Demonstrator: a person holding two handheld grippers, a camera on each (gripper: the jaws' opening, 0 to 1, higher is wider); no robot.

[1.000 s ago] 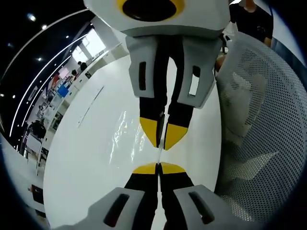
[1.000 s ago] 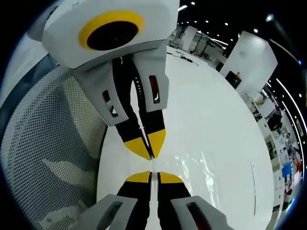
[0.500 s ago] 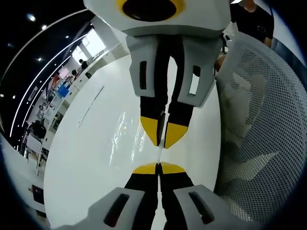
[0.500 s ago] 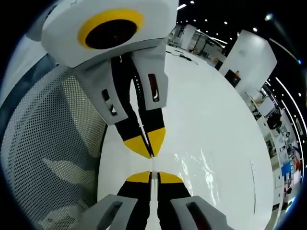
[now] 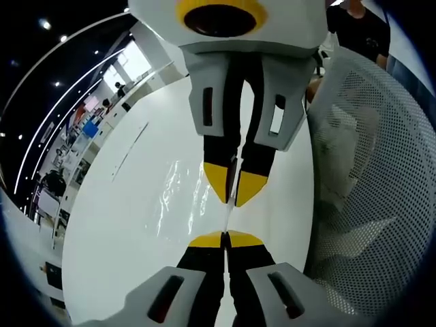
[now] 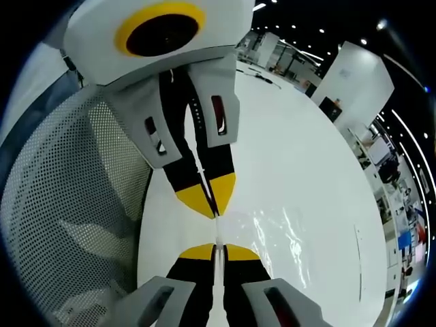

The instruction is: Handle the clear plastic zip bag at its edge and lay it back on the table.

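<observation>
Left gripper view: both yellow-tipped claws, left claw (image 5: 224, 239) and right claw (image 5: 234, 191), pinch the clear plastic zip bag (image 5: 178, 194), its length stretched between them above the white bench (image 5: 116, 225).

The clear plastic zip bag (image 5: 178, 197) was what I watched: see-through, nearly colourless, marked mostly by glossy wrinkles and bright glints against the white table (image 5: 116, 225). In my left gripper view it spread out flat to the left of the jaws, its near edge running up between the yellow tips. In my right gripper view the same bag (image 6: 286, 235) spread to the right, creased and shiny, with that edge drawn into a thin upright line.
</observation>
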